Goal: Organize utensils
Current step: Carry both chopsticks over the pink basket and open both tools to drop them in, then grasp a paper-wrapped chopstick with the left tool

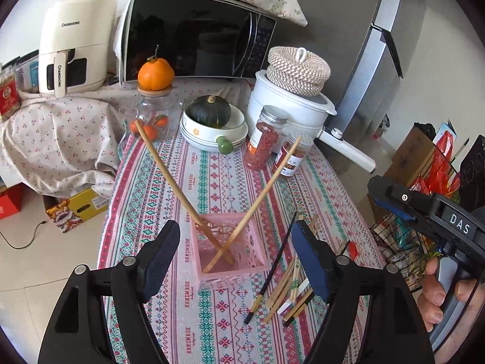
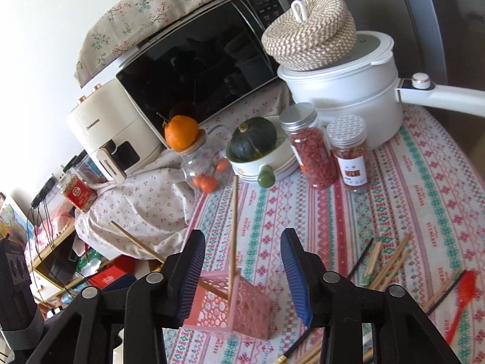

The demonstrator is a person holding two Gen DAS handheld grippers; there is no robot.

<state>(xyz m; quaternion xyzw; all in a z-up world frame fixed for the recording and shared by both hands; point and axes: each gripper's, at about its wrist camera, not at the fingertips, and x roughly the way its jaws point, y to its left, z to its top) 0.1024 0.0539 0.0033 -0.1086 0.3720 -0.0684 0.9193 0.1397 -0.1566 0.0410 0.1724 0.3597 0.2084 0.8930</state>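
Observation:
A pink lattice basket (image 1: pixel 230 274) stands on the patterned tablecloth, and two wooden chopsticks (image 1: pixel 169 176) lean crossed inside it. My left gripper (image 1: pixel 236 226) hangs open just above and in front of the basket, nothing between its pads. In the right wrist view, my right gripper (image 2: pixel 242 235) is open over the same basket (image 2: pixel 242 312); one chopstick (image 2: pixel 233 227) rises between its fingers without touching them. Several loose chopsticks (image 1: pixel 291 288) and a black one (image 1: pixel 272 273) lie right of the basket. A red spoon (image 2: pixel 460 297) lies further right.
At the back of the table stand two jars of red goods (image 1: pixel 262 139), a bowl with a green squash (image 1: pixel 212 121), a glass jar topped by an orange (image 1: pixel 154 91), a white pot (image 2: pixel 342 91), a microwave (image 1: pixel 194 33) and an air fryer (image 1: pixel 75 45). The table's left edge drops to the floor.

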